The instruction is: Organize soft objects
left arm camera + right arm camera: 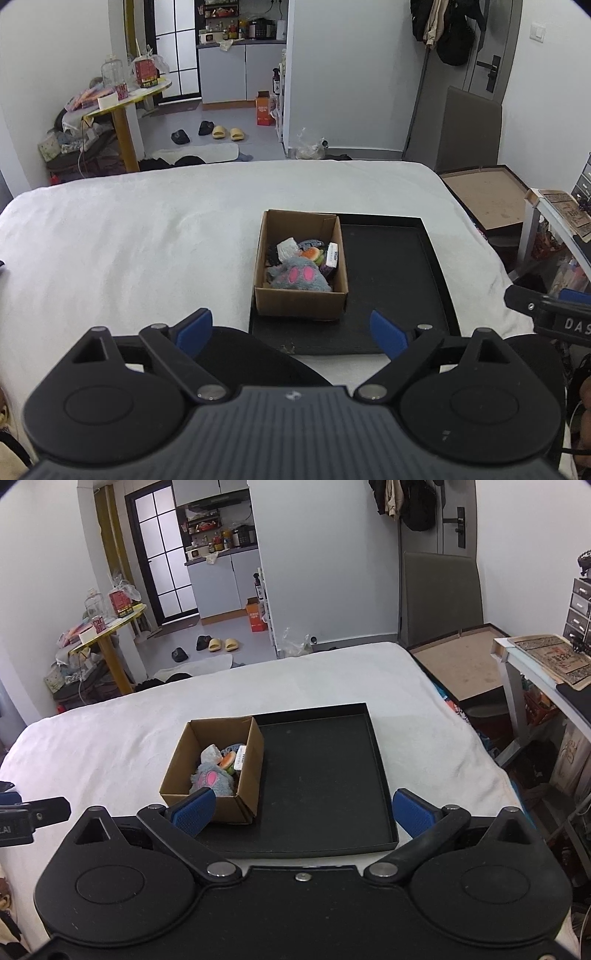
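Note:
A brown cardboard box (301,302) (177,775) stands on the left part of a black tray (391,280) (325,768) on a white bed. Inside the box lie a grey plush with pink eyes (299,275) (212,779), a white crumpled piece (288,248), an orange-green soft toy (311,254) (227,761) and a small white packet (333,254) (241,757). My left gripper (291,330) hovers near the box's front, open and empty. My right gripper (303,812) is open and empty too, above the tray's near edge. The other gripper's tip shows at each view's side.
The white bed cover (129,240) spreads wide to the left of the tray. Beyond the bed are a yellow round table (125,99) with clutter, slippers (225,132) on the floor, and a white desk (524,657) at the right.

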